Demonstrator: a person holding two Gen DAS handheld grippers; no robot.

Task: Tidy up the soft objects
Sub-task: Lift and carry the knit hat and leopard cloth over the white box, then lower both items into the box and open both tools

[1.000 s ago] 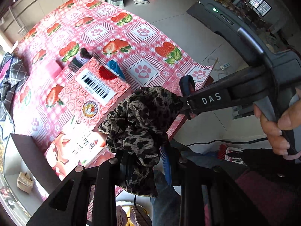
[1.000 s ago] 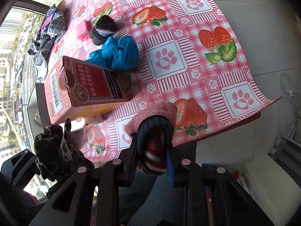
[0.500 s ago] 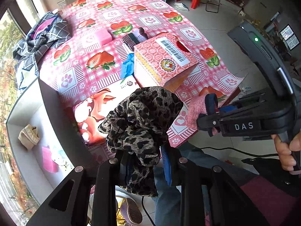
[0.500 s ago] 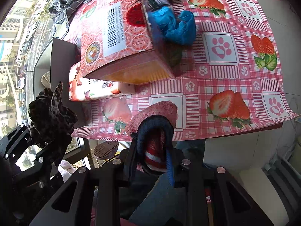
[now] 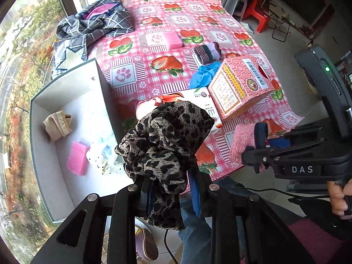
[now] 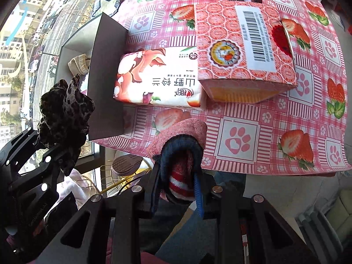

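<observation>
A: What has the left claw (image 5: 169,189) got?
B: It is closed tight on a leopard-print cloth (image 5: 167,140), bunched up above the jaws and hanging out below them. A second ago that bundle sat over the patterned boxes; now it is near the table's (image 5: 167,81) left near corner, just right of the open grey box (image 5: 63,101).
A: And the right claw (image 6: 176,189)?
B: Nipped shut on a rolled sock, pink outside with a navy cuff (image 6: 180,145), held over the table's near edge. Same grip as before.
A: What has changed in view?
B: Both views have swung round. The grey box was only a sliver at the left edge a second ago; now its inside shows, with a beige sock (image 5: 57,125), a pink sponge (image 5: 78,158) and a white dotted cloth (image 5: 103,158) lying in it.
A: The rest of the table?
B: The tissue pack (image 6: 158,77) lies against the box wall, the pink carton (image 6: 244,48) leaning on it. Farther off: a blue cloth (image 5: 203,74), a striped sock (image 5: 206,52), another pink sponge (image 5: 172,40), and a plaid garment (image 5: 92,26) at the far left.
</observation>
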